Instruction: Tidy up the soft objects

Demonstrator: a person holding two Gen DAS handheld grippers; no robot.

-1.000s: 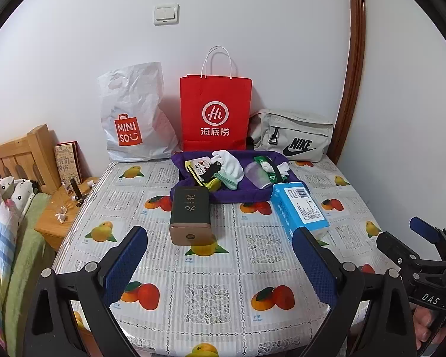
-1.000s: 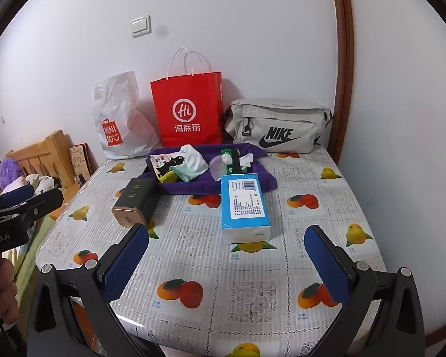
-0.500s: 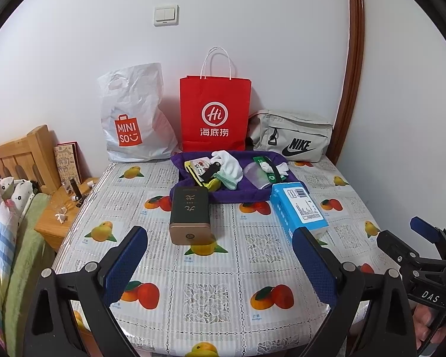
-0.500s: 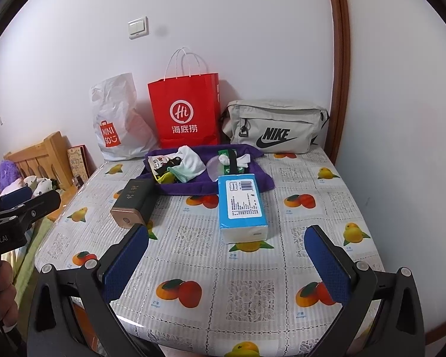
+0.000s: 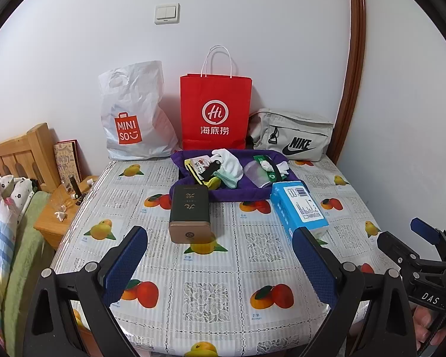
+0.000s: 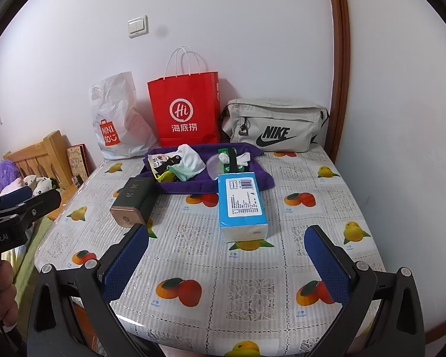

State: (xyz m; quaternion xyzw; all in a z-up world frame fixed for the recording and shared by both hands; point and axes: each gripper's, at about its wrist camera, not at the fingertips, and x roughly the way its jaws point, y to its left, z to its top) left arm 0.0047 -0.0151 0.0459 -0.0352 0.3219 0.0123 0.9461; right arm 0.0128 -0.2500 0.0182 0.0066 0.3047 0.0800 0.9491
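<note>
A purple cloth tray [image 5: 238, 192] [image 6: 190, 186] lies at the far middle of the table and holds white socks [image 5: 229, 162] [image 6: 190, 157], a mint sock [image 5: 227, 178], a yellow item, a snack packet and a green pack. A blue tissue pack [image 5: 298, 208] [image 6: 240, 205] lies in front of it on the right. A dark green tin [image 5: 188, 217] [image 6: 132, 202] lies in front on the left. My left gripper [image 5: 220, 264] is open and empty over the near table. My right gripper [image 6: 226, 264] is open and empty, short of the tissue pack.
A white Miniso bag [image 5: 133, 119], a red paper bag [image 5: 215, 113] and a grey Nike bag [image 5: 291, 136] stand against the back wall. The table [image 5: 217, 297] has a fruit-print cover. A wooden bed and nightstand [image 5: 59, 214] are on the left.
Both views have shifted only slightly; the right gripper has drifted a little. Nothing on the table has moved and both grippers stay open.
</note>
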